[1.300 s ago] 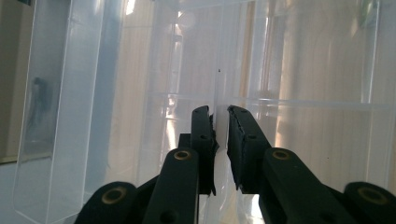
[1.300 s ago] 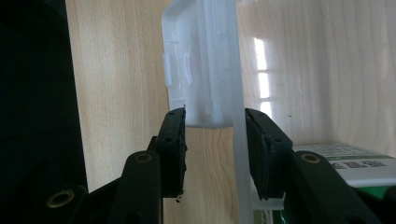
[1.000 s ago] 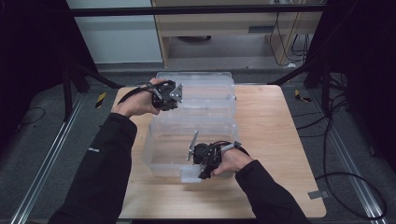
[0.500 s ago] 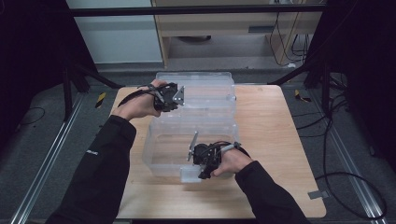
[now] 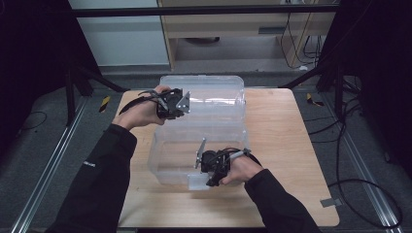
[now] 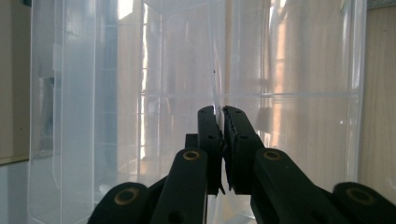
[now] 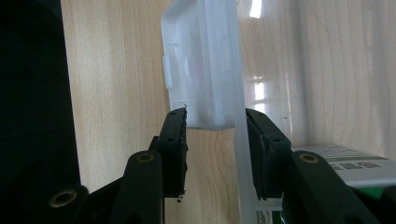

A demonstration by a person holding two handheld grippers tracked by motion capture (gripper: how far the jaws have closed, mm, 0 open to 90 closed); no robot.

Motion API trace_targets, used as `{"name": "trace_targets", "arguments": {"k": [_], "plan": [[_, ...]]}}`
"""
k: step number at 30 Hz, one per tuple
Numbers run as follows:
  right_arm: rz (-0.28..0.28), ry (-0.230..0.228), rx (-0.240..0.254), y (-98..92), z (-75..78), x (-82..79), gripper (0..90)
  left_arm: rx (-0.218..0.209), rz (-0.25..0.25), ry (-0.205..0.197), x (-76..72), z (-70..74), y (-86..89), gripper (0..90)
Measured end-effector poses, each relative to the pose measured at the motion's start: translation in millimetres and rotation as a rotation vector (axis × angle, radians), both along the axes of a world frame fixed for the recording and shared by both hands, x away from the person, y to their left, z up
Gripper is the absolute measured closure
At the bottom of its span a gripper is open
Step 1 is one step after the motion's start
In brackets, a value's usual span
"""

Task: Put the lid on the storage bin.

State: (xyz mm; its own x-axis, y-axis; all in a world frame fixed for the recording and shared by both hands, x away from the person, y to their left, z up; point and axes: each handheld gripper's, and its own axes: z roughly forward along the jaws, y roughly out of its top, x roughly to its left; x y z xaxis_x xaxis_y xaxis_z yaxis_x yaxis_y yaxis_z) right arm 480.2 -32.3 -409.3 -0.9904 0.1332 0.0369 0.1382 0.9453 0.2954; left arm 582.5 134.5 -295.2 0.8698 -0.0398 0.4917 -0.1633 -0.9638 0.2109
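A pale wooden worktop (image 5: 282, 145) is seen on a grey floor, bordered by dark frames. At its near edge, the right tongs (image 5: 210, 180) are clamped on the white latch (image 7: 203, 70) at the front wall of a clear plastic box (image 5: 170, 160), one jaw set outside the latch and one inside the wall. Farther back, the hinged clear lid (image 5: 214, 97) is held raised behind the box. The left tongs (image 5: 180, 104) are pressed nearly together on the lid's thin edge (image 6: 215, 88), which is pinched between the pads. A cabinet is seen beyond the worktop.
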Motion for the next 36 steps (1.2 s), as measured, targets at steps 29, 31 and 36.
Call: {"name": "trace_targets", "arguments": {"k": [29,31,36], "plan": [[0.007,-0.021,-0.003,1.4,0.6,-3.0,62.5,-0.056,-0.028,-0.004,-33.9,1.8,8.3,85.7],[0.006,-0.023,-0.001,1.4,0.5,-3.2,62.6,-0.058,-0.029,-0.004,-34.8,1.8,8.4,85.7],[-0.008,-0.022,0.002,1.1,0.4,-4.1,62.6,-0.063,-0.039,-0.008,-43.5,1.4,9.0,85.8]]}}
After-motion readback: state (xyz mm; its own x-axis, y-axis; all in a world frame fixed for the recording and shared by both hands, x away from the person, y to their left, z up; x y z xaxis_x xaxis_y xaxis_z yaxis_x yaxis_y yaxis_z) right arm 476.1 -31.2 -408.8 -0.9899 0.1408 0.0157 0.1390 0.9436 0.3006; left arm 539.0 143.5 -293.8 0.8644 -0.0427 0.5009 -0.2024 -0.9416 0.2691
